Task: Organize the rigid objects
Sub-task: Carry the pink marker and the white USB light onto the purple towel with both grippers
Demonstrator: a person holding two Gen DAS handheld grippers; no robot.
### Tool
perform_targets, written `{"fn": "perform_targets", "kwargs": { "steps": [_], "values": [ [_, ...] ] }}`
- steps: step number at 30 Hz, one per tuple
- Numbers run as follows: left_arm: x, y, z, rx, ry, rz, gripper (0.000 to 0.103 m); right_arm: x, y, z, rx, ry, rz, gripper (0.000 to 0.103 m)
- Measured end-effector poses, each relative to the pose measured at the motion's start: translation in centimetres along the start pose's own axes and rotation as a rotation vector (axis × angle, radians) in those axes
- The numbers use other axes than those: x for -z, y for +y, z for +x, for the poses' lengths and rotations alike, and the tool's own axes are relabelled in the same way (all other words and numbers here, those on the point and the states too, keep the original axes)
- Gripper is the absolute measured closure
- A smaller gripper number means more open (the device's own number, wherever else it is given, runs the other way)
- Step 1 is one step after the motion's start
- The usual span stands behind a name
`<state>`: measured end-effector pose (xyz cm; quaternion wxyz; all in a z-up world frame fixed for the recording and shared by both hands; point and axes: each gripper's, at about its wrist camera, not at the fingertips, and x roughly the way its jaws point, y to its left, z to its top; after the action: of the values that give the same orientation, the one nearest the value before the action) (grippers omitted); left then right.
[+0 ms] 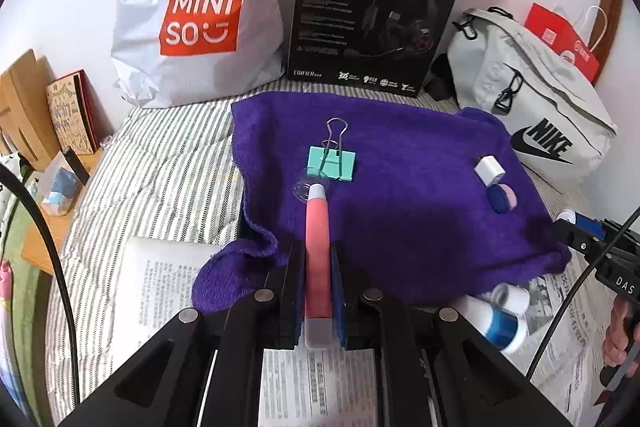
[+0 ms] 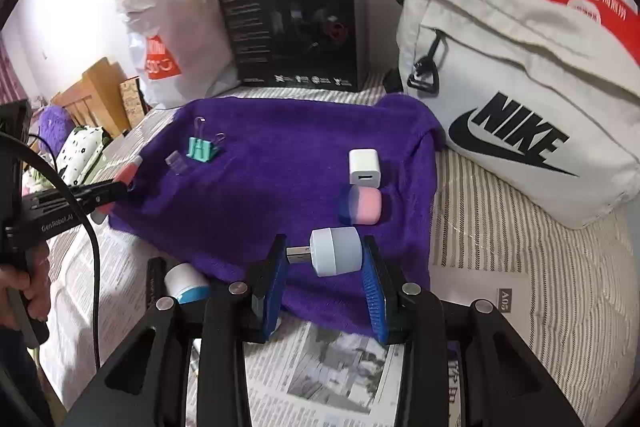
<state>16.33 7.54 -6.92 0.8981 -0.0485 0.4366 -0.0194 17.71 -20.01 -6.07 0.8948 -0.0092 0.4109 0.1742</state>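
Your left gripper [image 1: 317, 263] was clamped on a pink tube [image 1: 317, 251], held over the near edge of the purple towel [image 1: 400, 219]. Your right gripper [image 2: 325, 267] gripped a white USB plug [image 2: 334, 251] crosswise above that towel's near edge. On the towel lay a green binder clip [image 1: 332, 163], white charger [image 2: 363, 167] and pink-and-blue case [image 2: 362, 205].

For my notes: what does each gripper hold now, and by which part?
Left gripper: slim pink plastic tube, clamped along its lower body. Right gripper: small white USB plug-in light, pinched end to end, metal plug against one pad.
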Motion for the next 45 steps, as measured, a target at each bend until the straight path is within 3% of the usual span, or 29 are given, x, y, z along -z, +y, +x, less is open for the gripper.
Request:
{"fn": "perform_targets", "kwargs": {
  "steps": [8, 23, 38, 43, 45],
  "values": [
    [-0.8, 0.6, 2.2, -0.012, 0.025, -0.027, 0.091, -0.2, -0.4, 3.0, 0.005, 0.049, 0.008, 0.067],
    [-1.5, -0.1, 5.8, -0.099, 0.087, -0.029, 0.091, 0.2, -0.9, 6.4, 0.027, 0.117, 0.018, 0.067],
    [-1.0, -0.9, 6.4, -0.121, 0.091, 0.007, 0.090, 0.4, -0.1, 7.1, 0.053, 0.115, -0.046, 0.065],
    [-0.6, -1.0, 5.8, -0.072, 0.098, 0.005, 0.076, 0.3, 0.0, 7.1, 0.021, 0.122, -0.041, 0.057],
    [-0.4, -1.1, 5.4, -0.067, 0.088, 0.005, 0.075, 0.3, -0.1, 6.9, 0.001, 0.125, -0.024, 0.051]
  ]
}}
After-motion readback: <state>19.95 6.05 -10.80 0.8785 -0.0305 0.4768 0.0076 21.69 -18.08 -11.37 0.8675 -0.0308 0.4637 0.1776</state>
